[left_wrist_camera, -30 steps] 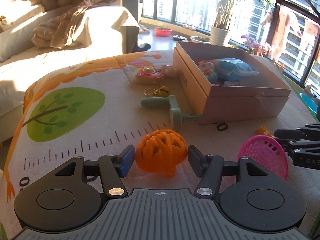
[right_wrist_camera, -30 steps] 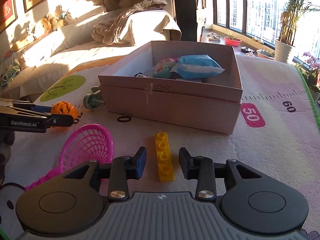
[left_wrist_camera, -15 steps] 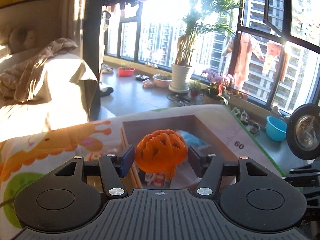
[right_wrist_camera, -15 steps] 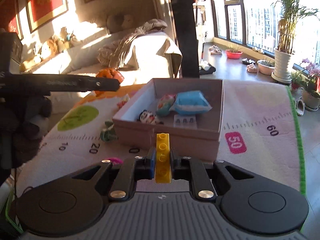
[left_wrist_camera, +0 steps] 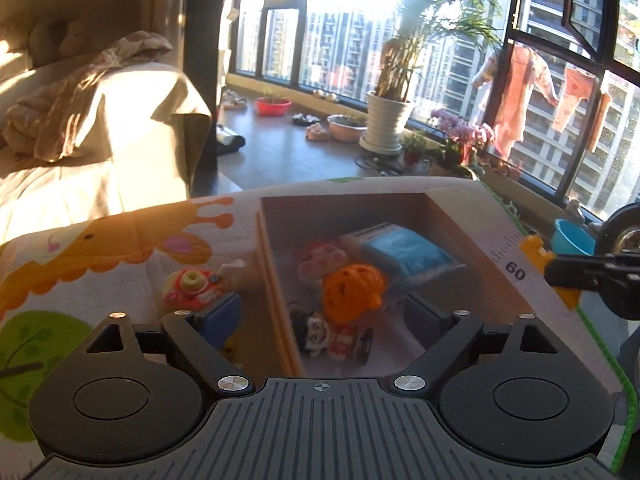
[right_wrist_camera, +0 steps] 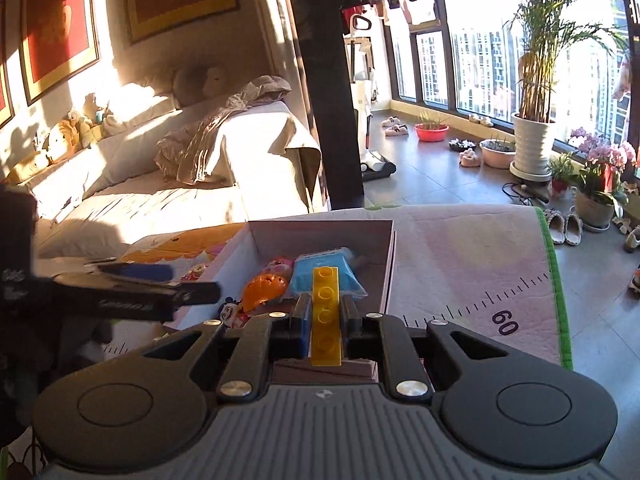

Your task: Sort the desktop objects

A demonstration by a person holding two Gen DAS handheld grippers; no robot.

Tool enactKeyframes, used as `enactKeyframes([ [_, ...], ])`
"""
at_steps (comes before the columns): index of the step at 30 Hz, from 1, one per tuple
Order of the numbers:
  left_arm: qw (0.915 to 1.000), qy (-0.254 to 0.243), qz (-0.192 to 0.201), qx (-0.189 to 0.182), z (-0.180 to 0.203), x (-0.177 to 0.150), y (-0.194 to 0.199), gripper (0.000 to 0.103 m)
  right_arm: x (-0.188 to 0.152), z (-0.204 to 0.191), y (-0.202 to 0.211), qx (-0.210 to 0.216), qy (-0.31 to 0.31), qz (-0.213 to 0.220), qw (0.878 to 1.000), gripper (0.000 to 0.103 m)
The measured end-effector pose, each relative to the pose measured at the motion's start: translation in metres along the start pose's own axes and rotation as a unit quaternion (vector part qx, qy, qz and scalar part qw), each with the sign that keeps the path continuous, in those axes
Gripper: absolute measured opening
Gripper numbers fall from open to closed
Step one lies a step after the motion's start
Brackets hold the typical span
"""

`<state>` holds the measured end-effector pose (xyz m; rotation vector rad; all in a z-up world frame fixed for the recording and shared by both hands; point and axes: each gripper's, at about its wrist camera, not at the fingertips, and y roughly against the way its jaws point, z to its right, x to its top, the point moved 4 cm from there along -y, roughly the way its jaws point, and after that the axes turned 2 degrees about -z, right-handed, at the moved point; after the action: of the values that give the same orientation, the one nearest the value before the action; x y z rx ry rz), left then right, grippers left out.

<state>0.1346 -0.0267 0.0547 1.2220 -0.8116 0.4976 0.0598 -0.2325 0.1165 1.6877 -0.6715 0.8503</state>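
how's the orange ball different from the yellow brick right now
The orange ball is round and latticed with holes; the yellow brick is long, flat and studded. The ball lies loose in the box, below the left gripper, whose jaws have just opened; the brick is clamped in the right gripper, above the box's near edge. Both are plastic toys.

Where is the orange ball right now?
The orange ball is inside the cardboard box, beside the blue packet and above a small doll. In the left wrist view it sits between the left gripper's open jaws, untouched.
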Motion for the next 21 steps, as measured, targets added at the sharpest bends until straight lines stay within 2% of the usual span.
enactKeyframes([
  [5,0.9994,0.014,-0.020,0.025,-0.022,-0.043,0.032,0.096,0.004,-0.010,-0.046,0.017,-0.007,-0.026,0.999,0.014],
  [10,0.9977,0.029,-0.050,0.036,-0.040,-0.077,0.045,0.099,0.000,-0.020,-0.088,0.007,-0.002,-0.052,0.999,0.014],
  [13,0.9965,0.031,-0.059,0.050,-0.049,-0.087,0.046,0.099,-0.001,-0.016,-0.085,0.001,-0.014,-0.050,0.999,0.015],
  [16,0.9957,0.040,-0.065,0.052,-0.055,-0.090,0.040,0.099,-0.004,-0.014,-0.065,-0.002,-0.011,-0.037,0.999,0.018],
  [19,0.9967,0.044,-0.048,0.047,-0.054,-0.083,0.033,0.099,-0.013,-0.016,-0.043,0.000,-0.002,-0.034,0.999,0.023],
  [21,0.9972,0.045,-0.038,0.046,-0.053,-0.075,0.027,0.099,-0.024,-0.017,-0.032,0.002,-0.004,-0.038,0.999,0.030],
])
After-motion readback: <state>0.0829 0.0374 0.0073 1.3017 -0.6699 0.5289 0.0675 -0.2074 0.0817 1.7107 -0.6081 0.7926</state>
